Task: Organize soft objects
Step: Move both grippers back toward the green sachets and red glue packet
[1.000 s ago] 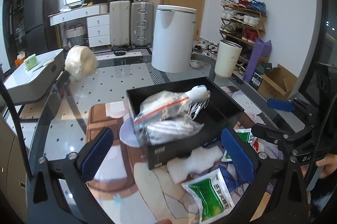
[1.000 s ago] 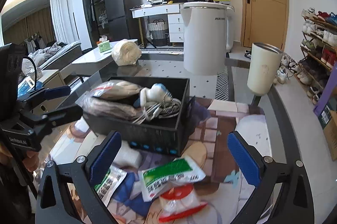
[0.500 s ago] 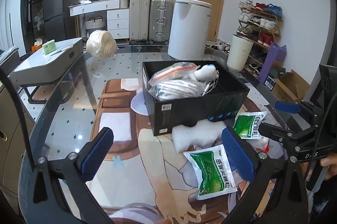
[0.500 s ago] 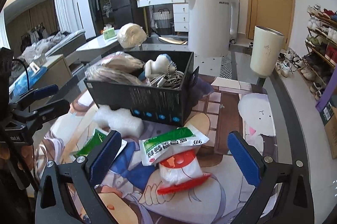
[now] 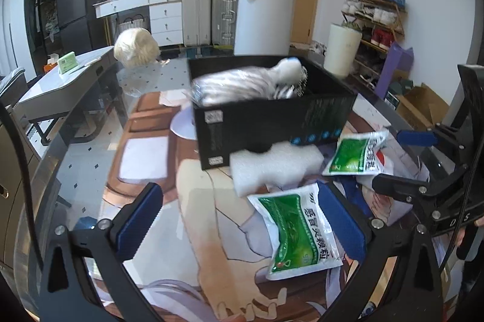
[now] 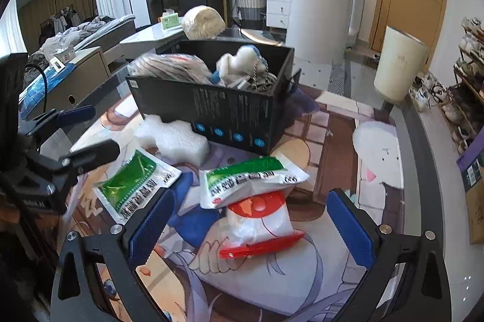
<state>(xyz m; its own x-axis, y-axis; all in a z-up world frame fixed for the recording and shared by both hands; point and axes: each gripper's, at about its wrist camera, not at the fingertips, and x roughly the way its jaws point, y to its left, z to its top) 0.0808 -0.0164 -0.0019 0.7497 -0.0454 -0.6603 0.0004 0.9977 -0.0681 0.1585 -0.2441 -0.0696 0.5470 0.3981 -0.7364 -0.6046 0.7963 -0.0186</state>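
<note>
Now | L tongs [image 5: 242, 219] + R tongs [image 6: 248, 219] apart, empty | green pouch [image 5: 298, 228] flat, crinkled; maybe sealed

Foam block [image 6: 174, 137] against the box [image 6: 217, 110] front, two sachets [image 6: 133, 186] nearer, box full.

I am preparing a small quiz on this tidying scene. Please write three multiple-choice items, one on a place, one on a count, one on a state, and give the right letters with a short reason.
1. Where does the white foam piece lie?
A. inside the black box
B. on the mat, against the black box
C. on the floor

2. How many green sachets lie on the mat?
A. one
B. two
C. four

3. How is the right gripper?
A. open, holding nothing
B. shut on a sachet
C. shut on the foam

Answers: 1 B, the foam touches the box's outer wall. 2 B, a second sachet lies beside the first. 3 A, its fingers stand wide apart.
</note>
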